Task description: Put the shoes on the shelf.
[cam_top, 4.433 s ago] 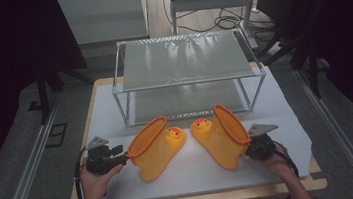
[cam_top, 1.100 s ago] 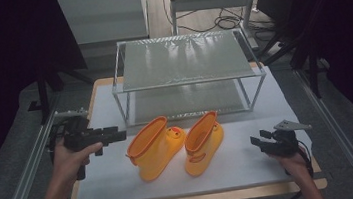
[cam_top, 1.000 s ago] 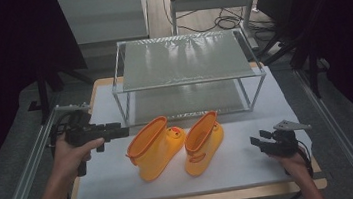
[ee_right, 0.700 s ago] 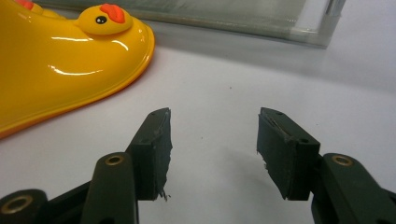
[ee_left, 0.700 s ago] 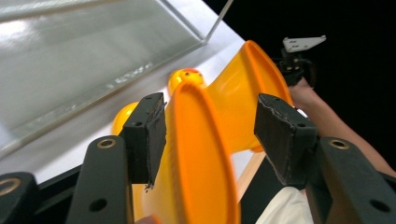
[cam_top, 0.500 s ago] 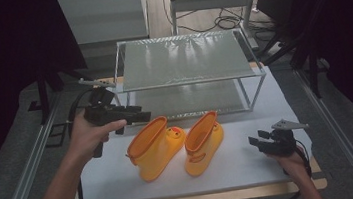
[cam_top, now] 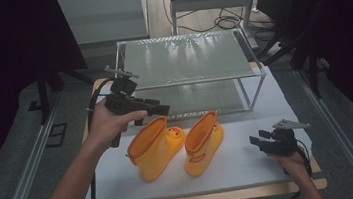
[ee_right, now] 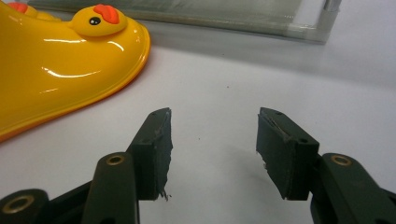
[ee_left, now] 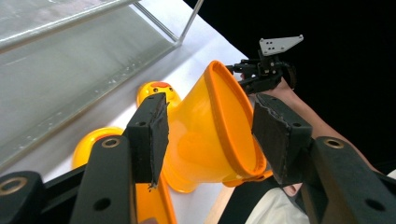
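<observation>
Two yellow rubber boots with duck faces sit side by side mid-table: the left boot point(cam_top: 153, 155) and the right boot point(cam_top: 201, 149). My left gripper point(cam_top: 161, 109) hovers open just above and behind the left boot's orange rim, touching nothing. In the left gripper view, my left gripper point(ee_left: 210, 121) frames a boot's wide opening point(ee_left: 229, 126) between its open jaws, with a duck head point(ee_left: 159, 91) beyond. My right gripper point(cam_top: 257, 140) rests low at the table's right, open and empty. In the right gripper view, my right gripper point(ee_right: 212, 144) is over bare white surface, with a boot toe point(ee_right: 60, 70) to its left.
A two-tier metal and glass shelf rack point(cam_top: 185, 58) stands at the back of the white tabletop point(cam_top: 253, 171), right behind the boots. Its lower edge point(ee_right: 187, 14) runs across the top of the right gripper view. A black cable point(cam_top: 94, 189) trails from the left gripper.
My left gripper has swung from the table's left edge up and rightward to above the left boot. The right gripper has stayed put. Earlier, both grippers were at the boots, which have shifted.
</observation>
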The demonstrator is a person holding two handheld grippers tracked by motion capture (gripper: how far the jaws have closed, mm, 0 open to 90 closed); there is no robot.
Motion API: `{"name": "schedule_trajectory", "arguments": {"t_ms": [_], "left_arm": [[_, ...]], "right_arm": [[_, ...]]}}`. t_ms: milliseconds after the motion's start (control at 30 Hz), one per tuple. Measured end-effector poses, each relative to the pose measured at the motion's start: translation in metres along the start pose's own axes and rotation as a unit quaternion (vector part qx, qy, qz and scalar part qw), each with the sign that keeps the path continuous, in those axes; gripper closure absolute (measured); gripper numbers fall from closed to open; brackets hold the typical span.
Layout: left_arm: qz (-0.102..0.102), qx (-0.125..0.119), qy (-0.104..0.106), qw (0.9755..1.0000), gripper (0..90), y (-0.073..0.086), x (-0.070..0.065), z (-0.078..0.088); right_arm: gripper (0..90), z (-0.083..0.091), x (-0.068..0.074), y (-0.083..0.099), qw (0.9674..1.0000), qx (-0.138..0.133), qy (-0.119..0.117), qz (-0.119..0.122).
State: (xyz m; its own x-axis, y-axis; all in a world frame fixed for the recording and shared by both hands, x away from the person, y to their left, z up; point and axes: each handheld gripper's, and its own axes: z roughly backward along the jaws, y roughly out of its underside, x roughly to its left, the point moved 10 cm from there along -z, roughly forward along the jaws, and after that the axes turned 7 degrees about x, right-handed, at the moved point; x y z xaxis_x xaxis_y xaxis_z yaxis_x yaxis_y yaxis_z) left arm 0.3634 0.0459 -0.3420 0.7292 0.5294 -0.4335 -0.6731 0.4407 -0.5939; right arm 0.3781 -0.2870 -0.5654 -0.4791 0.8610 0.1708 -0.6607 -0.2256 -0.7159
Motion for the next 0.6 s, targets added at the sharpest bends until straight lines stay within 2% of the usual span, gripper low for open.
{"name": "schedule_trajectory", "arguments": {"t_ms": [100, 467, 600], "left_arm": [[0.004, 0.007, 0.016, 0.9998, 46.5, -0.002, -0.002, -0.006], [-0.008, 0.035, 0.011, 0.9993, 46.9, -0.013, -0.011, -0.026], [-0.006, 0.05, 0.012, 0.9986, 46.9, -0.016, -0.014, -0.038]], "right_arm": [[45.7, 0.0, 0.0, 0.0, 1.0, 0.001, 0.0, 0.0], [45.7, -0.002, 0.0, 0.001, 1.0, 0.002, 0.002, 0.004], [45.7, -0.001, 0.0, 0.001, 1.0, 0.003, 0.001, 0.004]]}}
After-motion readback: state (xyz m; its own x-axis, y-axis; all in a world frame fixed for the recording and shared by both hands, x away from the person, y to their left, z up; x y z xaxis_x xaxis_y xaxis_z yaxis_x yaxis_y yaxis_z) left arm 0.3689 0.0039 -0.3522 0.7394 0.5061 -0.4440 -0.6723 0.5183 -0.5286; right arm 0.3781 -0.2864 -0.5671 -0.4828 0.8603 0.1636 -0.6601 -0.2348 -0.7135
